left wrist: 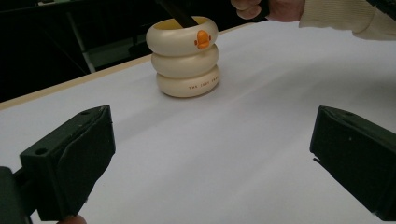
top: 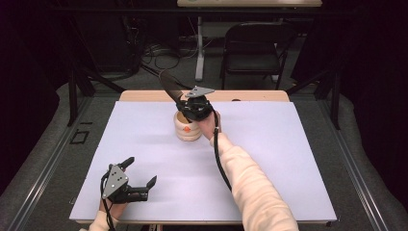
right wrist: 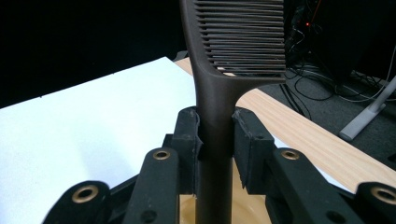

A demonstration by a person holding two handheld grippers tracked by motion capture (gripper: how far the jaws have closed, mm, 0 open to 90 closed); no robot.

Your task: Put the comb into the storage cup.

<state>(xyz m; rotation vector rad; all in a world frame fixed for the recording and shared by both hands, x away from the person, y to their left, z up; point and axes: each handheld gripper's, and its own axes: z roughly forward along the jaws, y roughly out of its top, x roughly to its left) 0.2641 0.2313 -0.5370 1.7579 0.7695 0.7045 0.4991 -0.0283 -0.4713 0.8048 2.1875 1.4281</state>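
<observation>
A cream holder [top: 187, 129] shaped like three stacked rings, with an orange duck mark [left wrist: 202, 39], stands upright at the back middle of the white mat [top: 269, 159]. My right gripper [top: 192, 109] hovers just above its mouth, shut on the handle of a dark brown comb [top: 169, 86]. The comb's teeth [right wrist: 247, 37] rise up and away, and its handle end dips into the holder [left wrist: 184, 49]. In the right gripper view both pads [right wrist: 189, 140] press the handle [right wrist: 214, 140]. My left gripper [top: 142, 177] rests open near the mat's front left corner with nothing between its pads [left wrist: 74, 158].
The wooden table edge [top: 250, 95] runs behind the mat. Beyond it stand a black folding chair [top: 255, 48], a white table leg [top: 199, 48] and cables on the floor. A sleeved forearm [top: 250, 183] crosses the mat's right half.
</observation>
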